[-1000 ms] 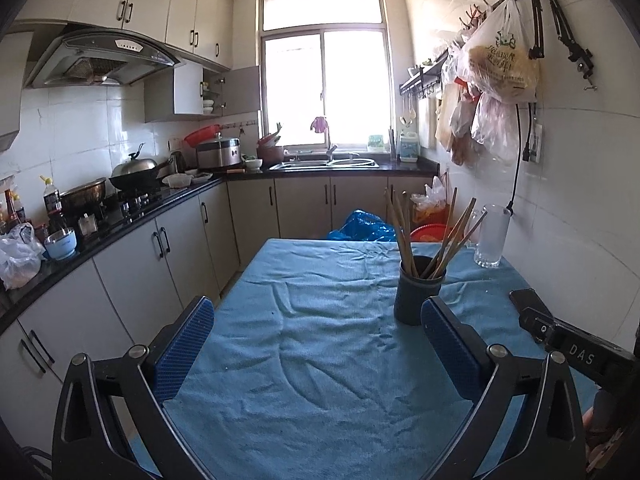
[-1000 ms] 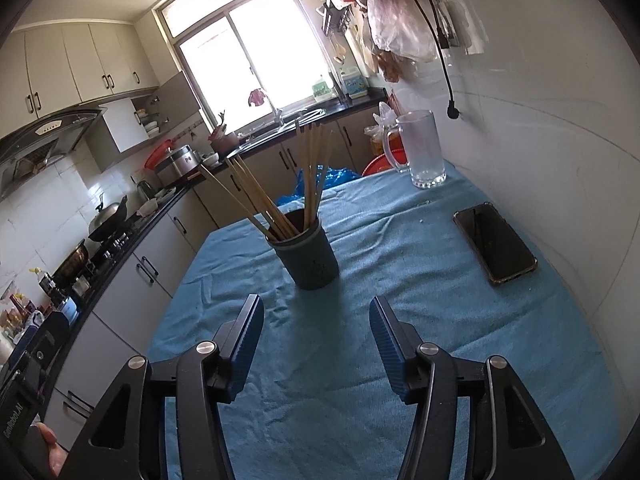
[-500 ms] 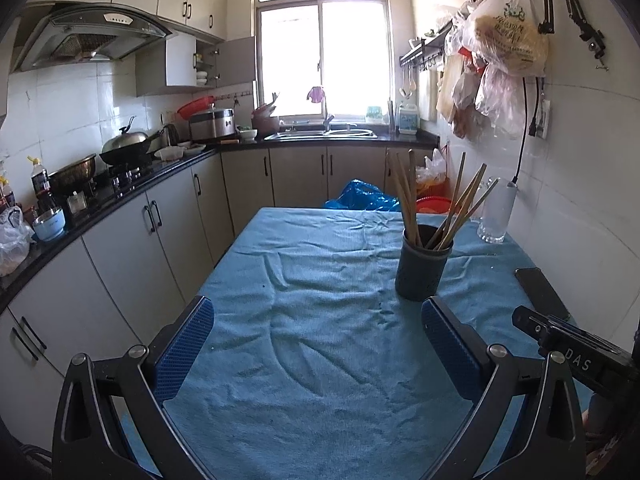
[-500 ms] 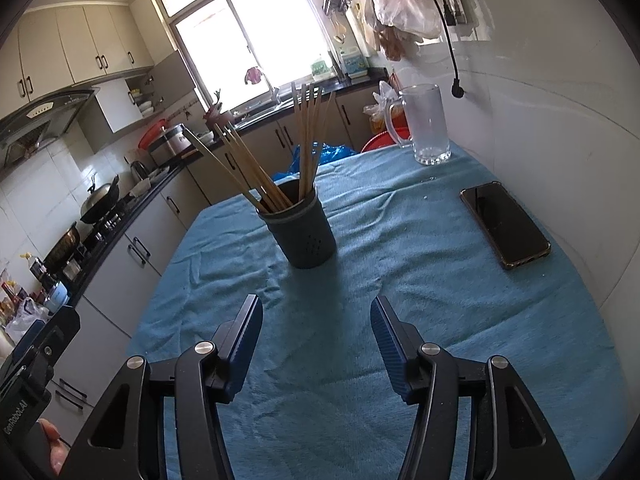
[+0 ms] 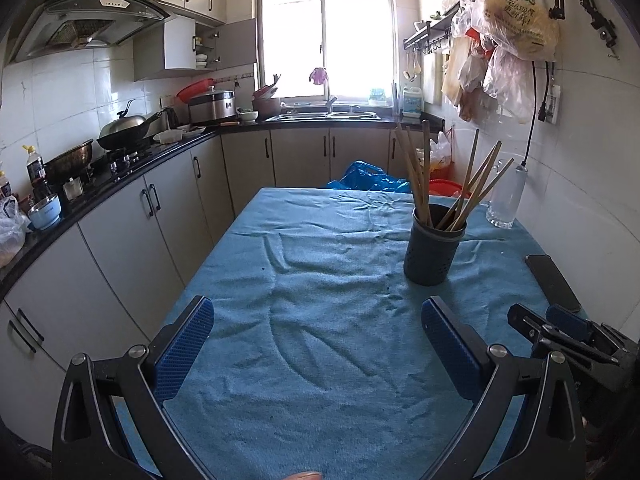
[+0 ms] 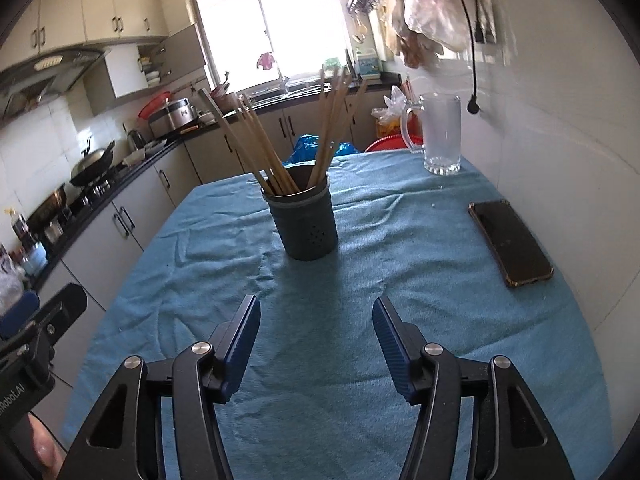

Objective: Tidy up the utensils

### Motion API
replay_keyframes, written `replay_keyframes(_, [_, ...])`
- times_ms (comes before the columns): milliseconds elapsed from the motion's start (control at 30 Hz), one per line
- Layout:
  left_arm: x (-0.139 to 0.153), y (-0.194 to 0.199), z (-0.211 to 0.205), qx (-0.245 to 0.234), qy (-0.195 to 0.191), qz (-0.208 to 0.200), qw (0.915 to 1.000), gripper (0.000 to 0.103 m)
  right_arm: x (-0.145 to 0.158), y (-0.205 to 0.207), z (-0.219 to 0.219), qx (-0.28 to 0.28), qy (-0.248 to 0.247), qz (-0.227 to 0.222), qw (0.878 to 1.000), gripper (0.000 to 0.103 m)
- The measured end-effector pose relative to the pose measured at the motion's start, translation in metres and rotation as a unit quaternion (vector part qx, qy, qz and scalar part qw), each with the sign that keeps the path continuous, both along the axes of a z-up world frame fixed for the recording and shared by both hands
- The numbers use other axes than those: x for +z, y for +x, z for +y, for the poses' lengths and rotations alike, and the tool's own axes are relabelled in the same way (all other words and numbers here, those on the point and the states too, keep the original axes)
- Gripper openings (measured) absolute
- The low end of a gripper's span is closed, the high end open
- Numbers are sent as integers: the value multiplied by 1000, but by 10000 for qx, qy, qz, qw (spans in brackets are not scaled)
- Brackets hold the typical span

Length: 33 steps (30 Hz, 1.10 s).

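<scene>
Dark utensil holder (image 6: 305, 222) upright toward the table's (image 5: 320, 360) far right area, chopsticks (image 6: 256, 146) fanned inside (tips up). Glass mug (image 6: 440, 136) at far right corner; phone (image 6: 510, 248) flat along right edge. Left tongs (image 5: 316, 344) and right tongs (image 6: 316, 336) both spread, empty, above near edge.

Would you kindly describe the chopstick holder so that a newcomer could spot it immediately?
Start at the table covered with a blue cloth along the white tiled wall. Near its middle stands a dark round cup with small holes, the chopstick holder, with wooden chopsticks fanning out. Unlike the clear glass mug and flat black phone nearby, it is opaque and filled.
</scene>
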State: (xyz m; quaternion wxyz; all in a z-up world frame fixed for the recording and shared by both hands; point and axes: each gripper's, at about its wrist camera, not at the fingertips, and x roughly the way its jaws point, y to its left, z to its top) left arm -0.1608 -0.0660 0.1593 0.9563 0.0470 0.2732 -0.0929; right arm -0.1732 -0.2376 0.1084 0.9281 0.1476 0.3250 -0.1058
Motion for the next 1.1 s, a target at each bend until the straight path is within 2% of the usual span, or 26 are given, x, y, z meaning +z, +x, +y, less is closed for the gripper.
replay_keyframes(467, [-3, 6, 2, 94, -23, -41, 9999, 103, 6, 3, 3, -18, -606, 33, 9982, 67])
replay_keyframes(733, [-5, 8, 7, 179, 114, -91, 9997, 103, 21, -9, -15, 277, -1533, 166, 9877, 70])
replay_keyframes(967, [-10, 10, 3, 145, 122, 31, 9998, 103, 47, -31, -53, 175, -2579, 323, 9655, 76])
replay_keyframes(1033, [-12, 9, -1, 110, 159, 48, 9998, 103, 53, -35, -59, 52, -3109, 370, 9497, 79])
replay_keyframes(1100, [-12, 8, -4, 87, 208, 49, 9997, 103, 55, -38, -61, -65, -3823, 449, 9229, 82])
